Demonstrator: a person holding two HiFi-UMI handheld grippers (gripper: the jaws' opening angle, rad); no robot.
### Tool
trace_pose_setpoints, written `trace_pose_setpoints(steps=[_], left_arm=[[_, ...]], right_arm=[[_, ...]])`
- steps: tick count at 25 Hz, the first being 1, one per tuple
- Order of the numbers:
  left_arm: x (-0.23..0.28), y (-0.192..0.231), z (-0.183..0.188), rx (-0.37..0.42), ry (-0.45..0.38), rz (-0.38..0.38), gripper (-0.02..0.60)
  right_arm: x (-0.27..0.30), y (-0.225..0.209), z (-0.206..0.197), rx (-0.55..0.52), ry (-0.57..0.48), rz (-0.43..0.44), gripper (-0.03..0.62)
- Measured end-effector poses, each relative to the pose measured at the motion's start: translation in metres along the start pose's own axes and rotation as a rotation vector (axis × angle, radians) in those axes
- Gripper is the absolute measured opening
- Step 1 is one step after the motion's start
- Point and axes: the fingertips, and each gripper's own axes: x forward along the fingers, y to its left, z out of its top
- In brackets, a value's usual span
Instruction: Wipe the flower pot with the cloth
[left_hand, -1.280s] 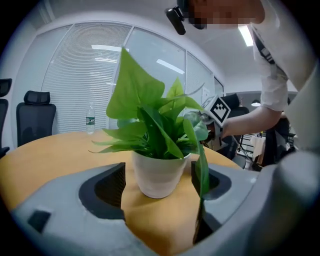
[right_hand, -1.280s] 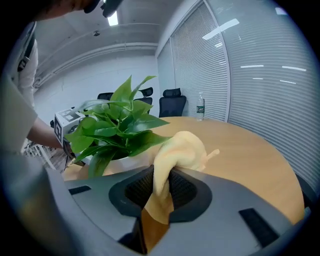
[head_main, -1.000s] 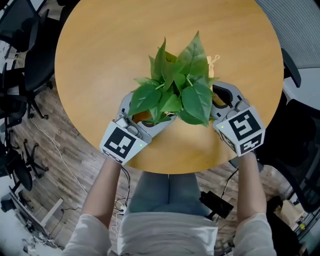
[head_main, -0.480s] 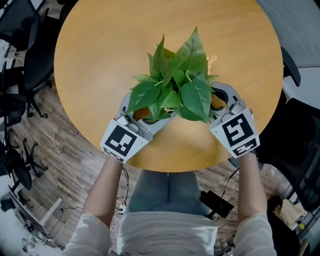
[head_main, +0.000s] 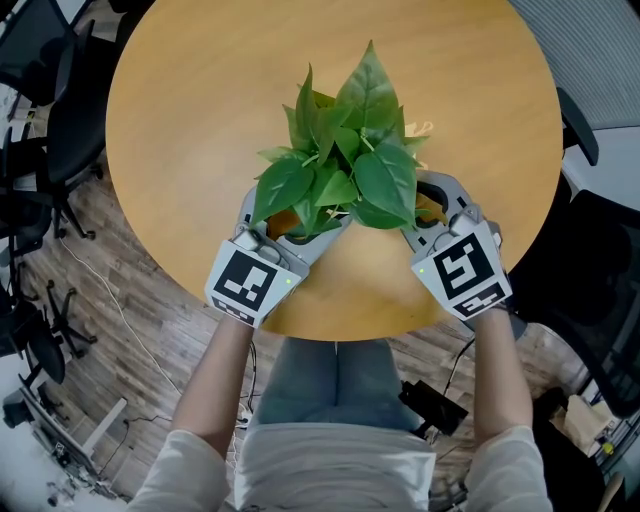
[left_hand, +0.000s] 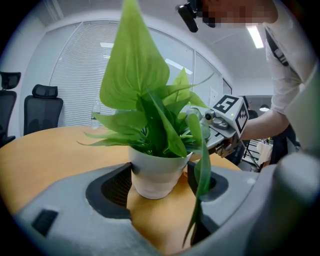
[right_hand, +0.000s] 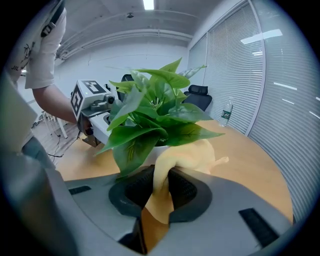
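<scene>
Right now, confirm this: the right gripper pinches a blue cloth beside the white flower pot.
Not blue: the right gripper view shows a pale yellow cloth. The right gripper does pinch it beside the white flower pot.

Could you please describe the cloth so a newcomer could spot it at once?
On the round wooden table stands a leafy plant in a white pot. The cloth is bunched beside the pot, pinched in the right gripper: the only pale yellow thing.
</scene>
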Motion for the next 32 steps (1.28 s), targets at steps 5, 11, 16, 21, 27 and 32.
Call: trace_pose_setpoints(steps=[5,11,16,21,27,32], left_arm=[[0.002,0.000,0.000,-0.012,-0.005,0.034,0.356],[0.004,-0.002,0.002,-0.033,-0.007,0.094,0.353],[0.005,-0.003,0.000,-0.052,-0.009,0.144,0.351],[0.006,-0.003,0.001,-0.074,-0.014,0.191,0.350],[0.007,-0.005,0.001,-0.110,-0.016,0.263,0.348],[0.009,-0.003,0.002,-0.149,-0.023,0.326,0.345]], right_arm=[[-0.001,0.008,-0.004,0.000,0.007,0.013,0.072],[-0.004,0.017,-0.006,0.017,0.004,0.025,0.072],[-0.003,0.025,-0.008,0.015,0.008,0.034,0.072],[-0.003,0.032,-0.007,0.018,0.006,0.047,0.072],[-0.003,0.042,-0.007,0.016,0.003,0.065,0.072],[0.000,0.046,-0.007,0.012,0.000,0.074,0.072]])
